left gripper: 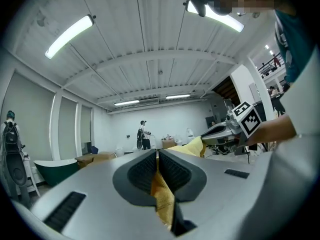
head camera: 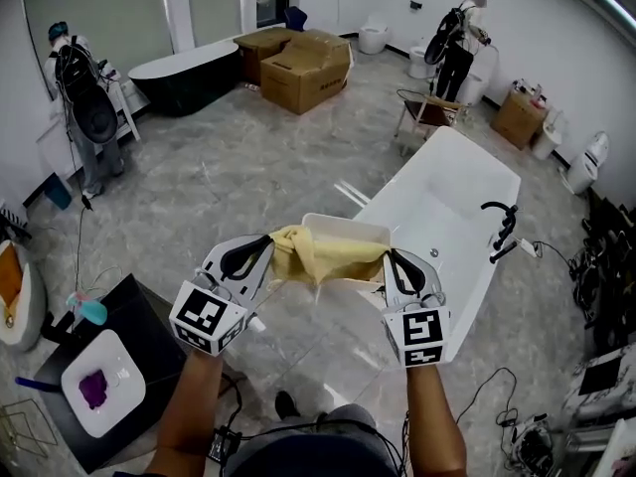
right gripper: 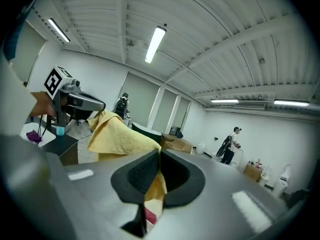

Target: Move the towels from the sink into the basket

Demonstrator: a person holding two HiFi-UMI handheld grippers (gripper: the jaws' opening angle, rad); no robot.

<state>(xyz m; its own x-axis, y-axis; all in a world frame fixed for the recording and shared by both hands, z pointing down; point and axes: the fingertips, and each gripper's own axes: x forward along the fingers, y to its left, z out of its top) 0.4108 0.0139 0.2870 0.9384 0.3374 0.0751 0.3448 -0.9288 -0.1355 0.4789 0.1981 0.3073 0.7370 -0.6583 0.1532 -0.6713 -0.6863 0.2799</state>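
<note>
Head view: the left gripper [head camera: 270, 252] and the right gripper [head camera: 390, 259] each grip one end of a yellow towel [head camera: 323, 256], which hangs stretched between them in the air. It is just above the near edge of a white basket [head camera: 348, 221] that stands on the floor beside a white bathtub [head camera: 452, 197]. Well apart, at lower left, a white sink [head camera: 124, 361] sits on a black table [head camera: 149, 316] with a purple towel [head camera: 94, 388] lying in it. Left gripper view: the jaws are clenched on the yellow towel's cloth [left gripper: 163, 196], which runs down between the dark pads, and the towel's far end leads across to the right gripper [left gripper: 218, 133]. Right gripper view: the jaws are clamped on the yellow towel [right gripper: 120, 139], which bunches in front of them and stretches over to the left gripper [right gripper: 95, 104].
</note>
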